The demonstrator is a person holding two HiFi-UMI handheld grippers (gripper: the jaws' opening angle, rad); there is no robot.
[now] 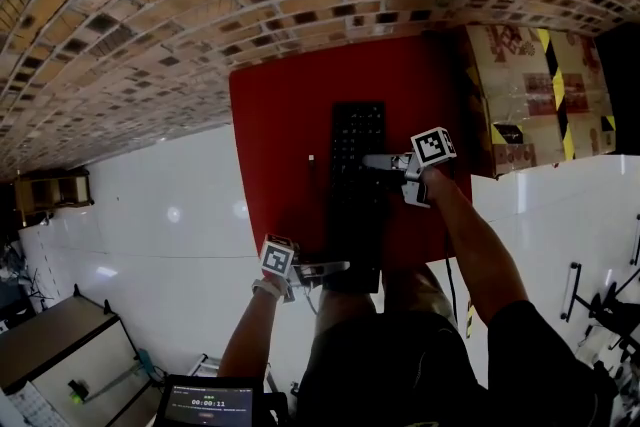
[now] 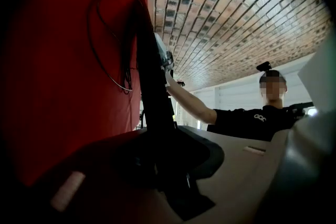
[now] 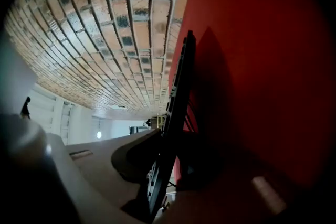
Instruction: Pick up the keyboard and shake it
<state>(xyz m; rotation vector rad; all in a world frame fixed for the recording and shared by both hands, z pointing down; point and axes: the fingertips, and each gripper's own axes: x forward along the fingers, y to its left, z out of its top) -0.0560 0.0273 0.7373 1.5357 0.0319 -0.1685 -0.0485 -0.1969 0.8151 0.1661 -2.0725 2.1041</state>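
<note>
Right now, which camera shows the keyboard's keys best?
The head view: it looks down on the keyboard, so most of its key face shows against the red tabletop. The left gripper view shows only its thin dark edge; the right gripper view catches the edge plus a sliver of keys.

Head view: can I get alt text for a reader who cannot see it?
A black keyboard is held over a red table by two handheld grippers, the left gripper clamped on its near end and the right gripper on its right long edge. Brick floor lies beyond the table.
</note>
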